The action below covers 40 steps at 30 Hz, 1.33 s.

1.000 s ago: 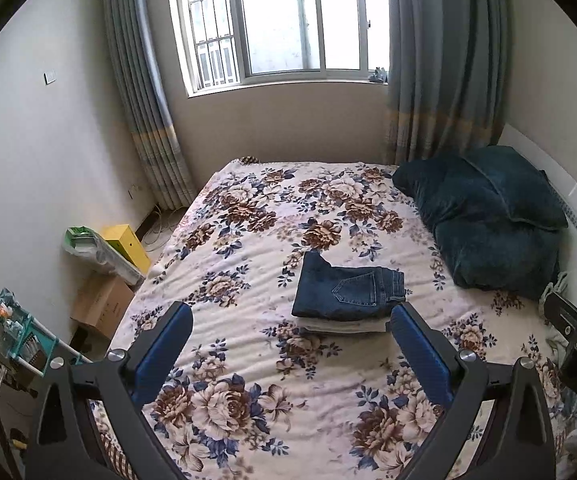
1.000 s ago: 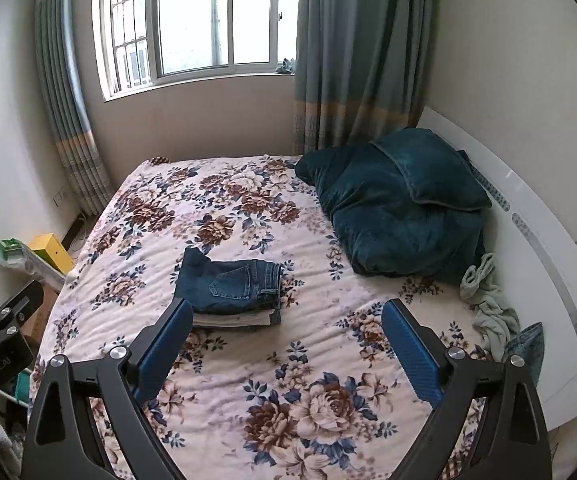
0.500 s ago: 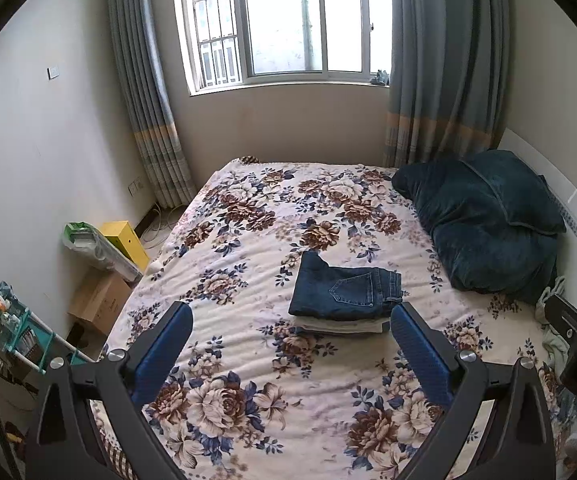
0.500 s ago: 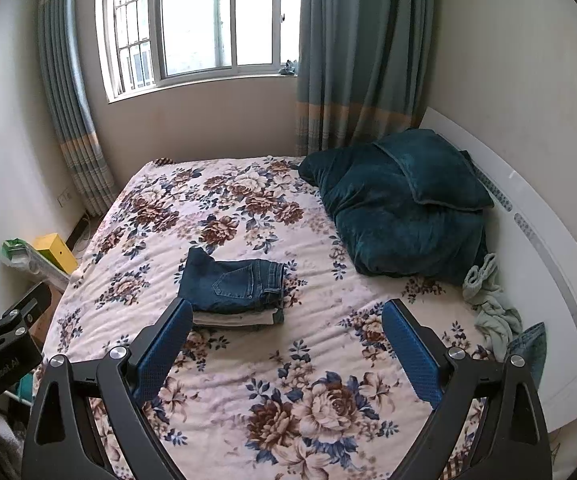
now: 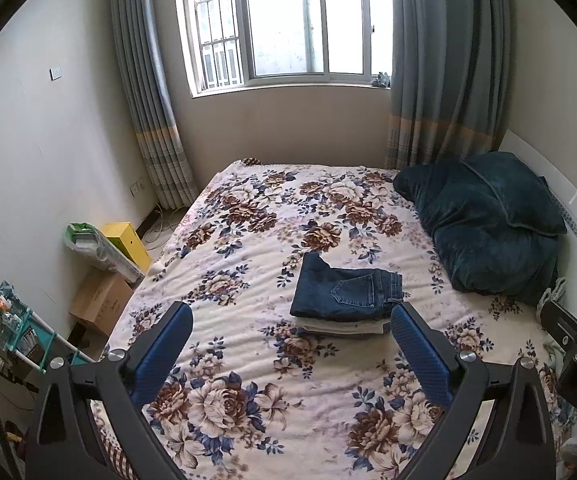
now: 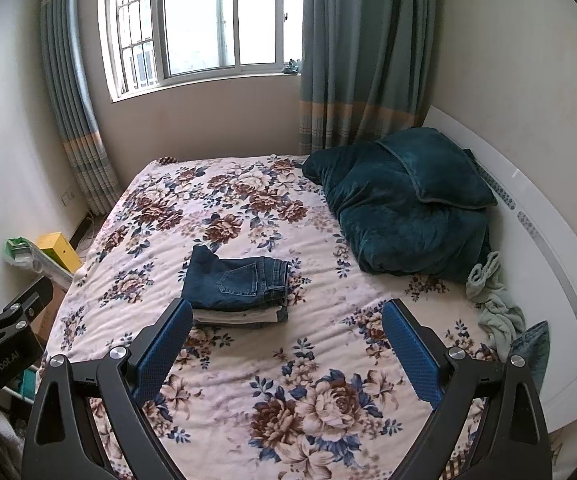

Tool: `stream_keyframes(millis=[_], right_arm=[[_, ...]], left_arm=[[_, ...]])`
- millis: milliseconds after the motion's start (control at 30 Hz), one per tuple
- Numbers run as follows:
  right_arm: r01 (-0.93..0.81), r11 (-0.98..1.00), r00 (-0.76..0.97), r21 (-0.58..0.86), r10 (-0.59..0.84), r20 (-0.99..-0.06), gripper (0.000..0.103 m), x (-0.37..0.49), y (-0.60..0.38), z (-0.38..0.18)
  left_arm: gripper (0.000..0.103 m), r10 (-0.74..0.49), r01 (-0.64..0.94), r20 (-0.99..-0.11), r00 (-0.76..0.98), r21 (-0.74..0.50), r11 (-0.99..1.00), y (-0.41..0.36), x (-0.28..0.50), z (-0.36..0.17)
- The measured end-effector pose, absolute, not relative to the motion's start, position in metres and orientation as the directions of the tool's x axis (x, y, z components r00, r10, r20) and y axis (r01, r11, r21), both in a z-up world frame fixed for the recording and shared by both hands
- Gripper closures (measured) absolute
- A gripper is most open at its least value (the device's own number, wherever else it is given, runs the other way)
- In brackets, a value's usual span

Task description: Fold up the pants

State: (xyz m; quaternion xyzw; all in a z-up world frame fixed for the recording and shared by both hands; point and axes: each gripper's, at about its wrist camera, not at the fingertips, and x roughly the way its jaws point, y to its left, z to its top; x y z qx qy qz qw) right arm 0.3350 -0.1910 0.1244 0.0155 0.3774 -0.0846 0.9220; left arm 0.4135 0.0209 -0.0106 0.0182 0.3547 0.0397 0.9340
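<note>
Jeans (image 5: 346, 292): folded into a compact rectangle, back pocket up, on the middle of the bed (image 5: 248, 360); seen from the right wrist at (image 6: 236, 282).
Under the jeans: a pale folded garment (image 5: 344, 326), edges roughly flush with the denim; 2 items in 1 stack.
Long axis: runs across the bed, side to side in both views.
Pointing: waistband end towards the pillow (image 5: 488, 228); the opposite end, with 1 raised corner, towards the wall with the boxes.
Left gripper (image 5: 290, 332): jaws wide, holding nothing, above the near part of the bed, apart from the stack.
Right gripper (image 6: 284, 328): jaws wide, empty, likewise short of the stack.
Task stage: judged done or nearly so; the fold looks finished.
Risk 1: the raised corner could spring open, since stiff denim resists a crease that nothing presses down.
Risk 2: a jaw brushing the stack could slide the jeans off the pale garment; the soft bed gives little support.
Risk 3: regrasping 1 layer only would undo the fold.
</note>
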Motion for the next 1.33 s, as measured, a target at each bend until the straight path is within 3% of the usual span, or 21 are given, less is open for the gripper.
stream_keyframes(millis=[1333], right_arm=[[0.14,0.99,0.694,-0.033,-0.122,-0.709,0.005,0.332,-0.176,0.115]], left_arm=[[0.001,0.104,-0.08,-0.647,0.755,0.067,0.995,0.01,0.396,-0.016]])
